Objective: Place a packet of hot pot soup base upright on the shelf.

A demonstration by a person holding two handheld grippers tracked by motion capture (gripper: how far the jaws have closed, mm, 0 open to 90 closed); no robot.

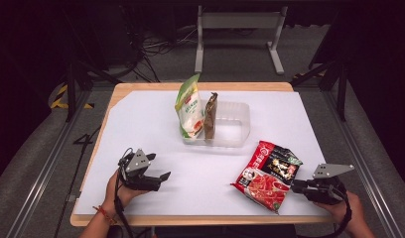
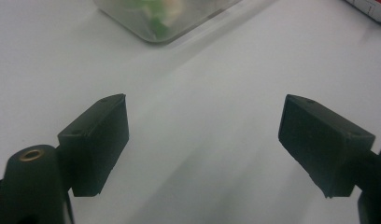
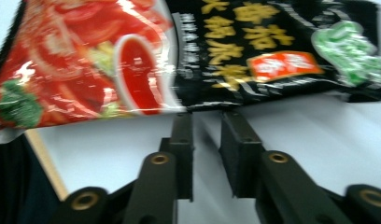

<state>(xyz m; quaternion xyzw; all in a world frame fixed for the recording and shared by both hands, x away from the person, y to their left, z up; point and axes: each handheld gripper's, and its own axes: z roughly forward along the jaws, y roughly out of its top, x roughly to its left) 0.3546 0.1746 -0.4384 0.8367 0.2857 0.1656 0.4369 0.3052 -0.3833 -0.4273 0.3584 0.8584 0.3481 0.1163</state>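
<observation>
Lying flat near the table's point(image 1: 141, 106) front right, the red-black packet point(image 1: 267, 174) touches the right claw point(image 3: 206, 113), whose jaws stand slightly parted at its edge, pinch unclear. Left claw point(image 2: 203, 140) gapes wide, empty; clear tub point(image 2: 151, 16) cropped, blurry.

A red and black packet point(image 1: 268, 175) is printed with yellow lettering, an orange label, a green patch and a red picture of food with a little green. A green and white pouch point(image 1: 189, 107) and a brown packet point(image 1: 210, 115) are seen in a clear, colourless tray point(image 1: 237, 126). The table point(image 1: 156, 129) is covered in plain white, edged by pale wood. Both the left gripper point(image 1: 161, 179) and the right gripper point(image 1: 296, 186) are coloured black, each topped with a grey plate.
</observation>
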